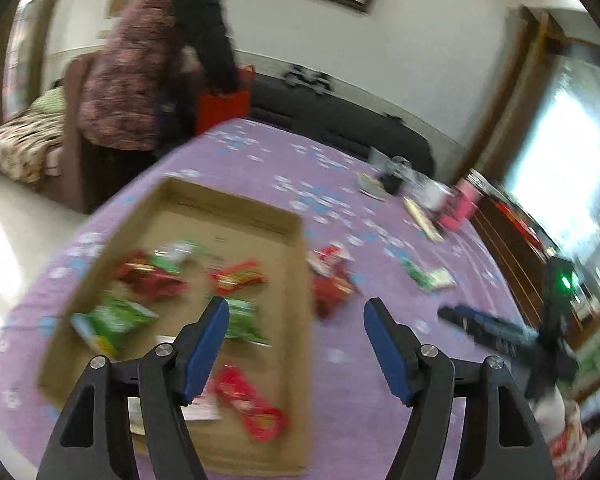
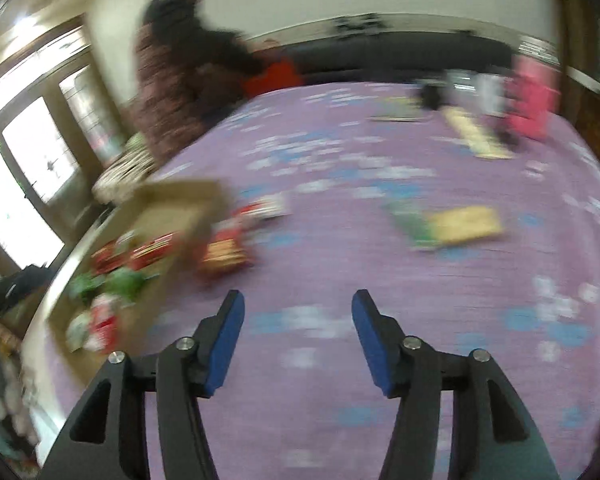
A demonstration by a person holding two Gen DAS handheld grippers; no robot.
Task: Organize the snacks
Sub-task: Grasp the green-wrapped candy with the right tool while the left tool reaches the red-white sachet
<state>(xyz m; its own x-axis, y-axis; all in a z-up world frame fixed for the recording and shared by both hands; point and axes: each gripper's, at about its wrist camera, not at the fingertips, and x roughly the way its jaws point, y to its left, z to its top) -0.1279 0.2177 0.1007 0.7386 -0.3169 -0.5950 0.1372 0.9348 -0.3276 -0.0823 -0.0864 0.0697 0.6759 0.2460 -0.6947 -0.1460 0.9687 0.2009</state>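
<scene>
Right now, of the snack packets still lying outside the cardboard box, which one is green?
The green-and-yellow packet lying alone out on the purple tablecloth. The red packets sit right beside the cardboard box wall.

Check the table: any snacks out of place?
Yes. Red packets lie on the cloth just outside the box, and a green-yellow packet lies farther right, apart. Both tongs, left and right, are open, empty.
</scene>
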